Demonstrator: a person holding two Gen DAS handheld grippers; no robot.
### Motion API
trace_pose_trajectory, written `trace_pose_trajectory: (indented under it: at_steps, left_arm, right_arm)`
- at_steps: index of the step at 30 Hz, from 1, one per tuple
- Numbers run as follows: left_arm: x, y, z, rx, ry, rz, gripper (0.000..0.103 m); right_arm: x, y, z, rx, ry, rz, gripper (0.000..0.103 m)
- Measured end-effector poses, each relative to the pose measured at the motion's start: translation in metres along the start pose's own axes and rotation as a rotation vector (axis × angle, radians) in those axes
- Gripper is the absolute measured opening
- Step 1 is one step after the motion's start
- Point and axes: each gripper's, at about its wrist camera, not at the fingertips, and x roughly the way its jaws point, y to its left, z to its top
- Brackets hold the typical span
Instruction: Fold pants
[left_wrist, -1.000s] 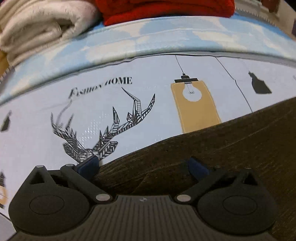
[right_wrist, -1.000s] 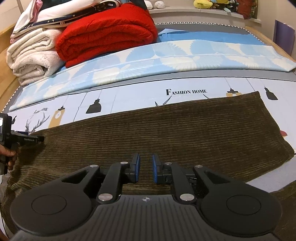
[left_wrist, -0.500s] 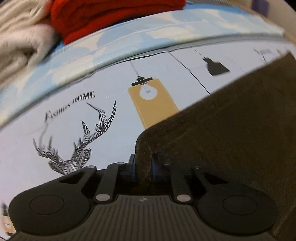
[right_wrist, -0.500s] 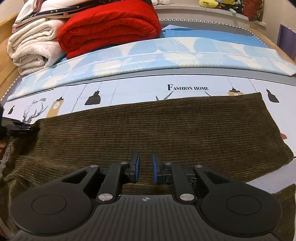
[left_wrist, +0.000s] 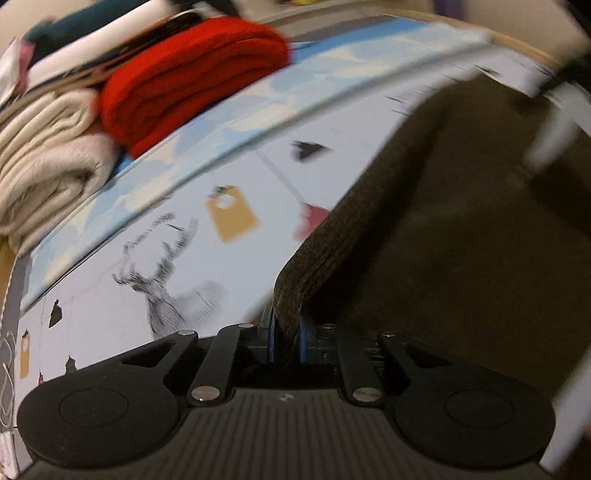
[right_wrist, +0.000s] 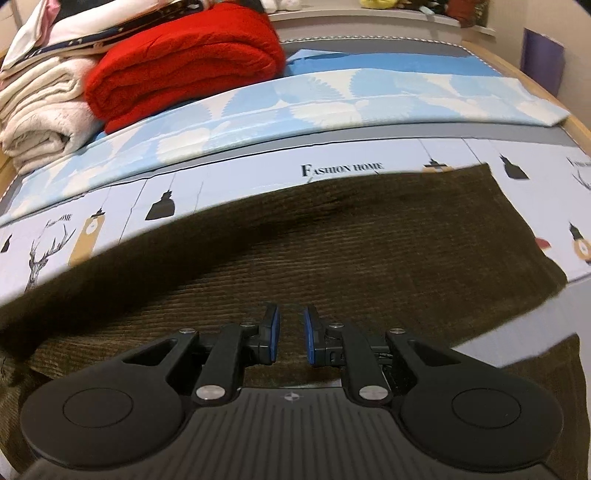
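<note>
Dark brown corduroy pants (right_wrist: 369, 251) lie across the printed bed sheet. My left gripper (left_wrist: 286, 338) is shut on the pants' left end (left_wrist: 317, 266) and holds it lifted off the sheet; the view is blurred by motion. In the right wrist view that lifted end shows as a blurred dark flap (right_wrist: 110, 273) sweeping over the left part of the pants. My right gripper (right_wrist: 291, 338) hovers low over the near edge of the pants, its blue pads a narrow gap apart, with nothing between them.
A red folded blanket (right_wrist: 184, 62) and cream folded blankets (right_wrist: 40, 110) are stacked at the back left. A light blue patterned sheet (right_wrist: 332, 99) runs across behind the pants. The bed's wooden edge (right_wrist: 576, 125) lies at the right.
My left gripper closed on the pants' left end, then lifted it and carried it rightward over the pants. My right gripper has stayed in place with the same narrow gap.
</note>
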Motion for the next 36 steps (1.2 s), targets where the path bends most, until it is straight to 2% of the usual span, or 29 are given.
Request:
trace_pose_trajectory:
  at_steps: [5,7,8,9,11,12,15,17,20,23,26,28,30,31,33,34,35,36]
  left_arm:
    - [-0.035,-0.041,-0.054,0.046,0.048,-0.129,0.015]
    - [-0.040,-0.038,-0.070,-0.002,0.068,-0.176,0.021]
    - [-0.043,-0.029,-0.077,-0.068,0.073,-0.180,0.024]
    - [-0.046,-0.018,-0.082,-0.142,0.077,-0.173,0.038]
    - [-0.049,0.018,-0.096,-0.392,0.094,-0.193,0.057]
    - [-0.046,0.037,-0.108,-0.550,0.123,-0.226,0.059]
    - [-0.028,0.072,-0.140,-0.852,0.236,-0.251,0.059]
    - [-0.013,0.086,-0.158,-0.992,0.305,-0.253,0.059]
    - [0.007,0.099,-0.179,-1.131,0.400,-0.250,0.059]
    - [0.020,0.109,-0.189,-1.209,0.434,-0.267,0.061]
    - [0.030,0.118,-0.185,-1.243,0.428,-0.278,0.065]
    - [0.030,0.126,-0.181,-1.278,0.394,-0.251,0.061]
    - [0.022,0.142,-0.174,-1.301,0.316,-0.161,0.031]
    - [0.017,0.148,-0.171,-1.302,0.274,-0.133,0.030]
    - [0.014,0.153,-0.164,-1.300,0.224,-0.126,0.029]
    - [0.017,0.152,-0.161,-1.280,0.242,-0.128,0.030]
    - [0.020,0.149,-0.160,-1.266,0.268,-0.135,0.035]
    - [0.025,0.146,-0.160,-1.263,0.293,-0.162,0.048]
  right_arm:
    - [-0.014,-0.005,-0.014,0.039,0.003,-0.001,0.015]
    - [-0.018,-0.007,-0.018,0.042,0.004,-0.003,0.015]
    - [-0.020,-0.008,-0.019,0.045,0.004,-0.004,0.015]
    - [-0.021,-0.010,-0.020,0.052,0.003,-0.003,0.015]
    - [-0.024,-0.017,-0.020,0.075,-0.003,-0.004,0.015]
    - [-0.024,-0.021,-0.020,0.089,-0.006,-0.005,0.015]
    - [-0.022,-0.038,-0.017,0.146,-0.009,-0.023,0.015]
    - [-0.019,-0.051,-0.015,0.191,-0.009,-0.031,0.015]
    - [-0.015,-0.068,-0.011,0.252,-0.022,-0.042,0.015]
    - [-0.012,-0.089,-0.005,0.327,-0.045,-0.046,0.015]
    - [-0.010,-0.117,-0.001,0.432,-0.079,-0.040,0.015]
    - [-0.005,-0.138,0.000,0.519,-0.101,-0.034,0.015]
    - [0.002,-0.161,0.000,0.612,-0.114,-0.028,0.015]
    - [0.008,-0.172,-0.001,0.655,-0.115,-0.023,0.015]
    - [0.019,-0.189,-0.003,0.700,-0.112,-0.024,0.021]
    - [0.027,-0.196,-0.004,0.714,-0.110,-0.024,0.022]
    - [0.032,-0.200,-0.004,0.721,-0.109,-0.020,0.024]
    - [0.039,-0.203,-0.004,0.724,-0.107,-0.013,0.024]
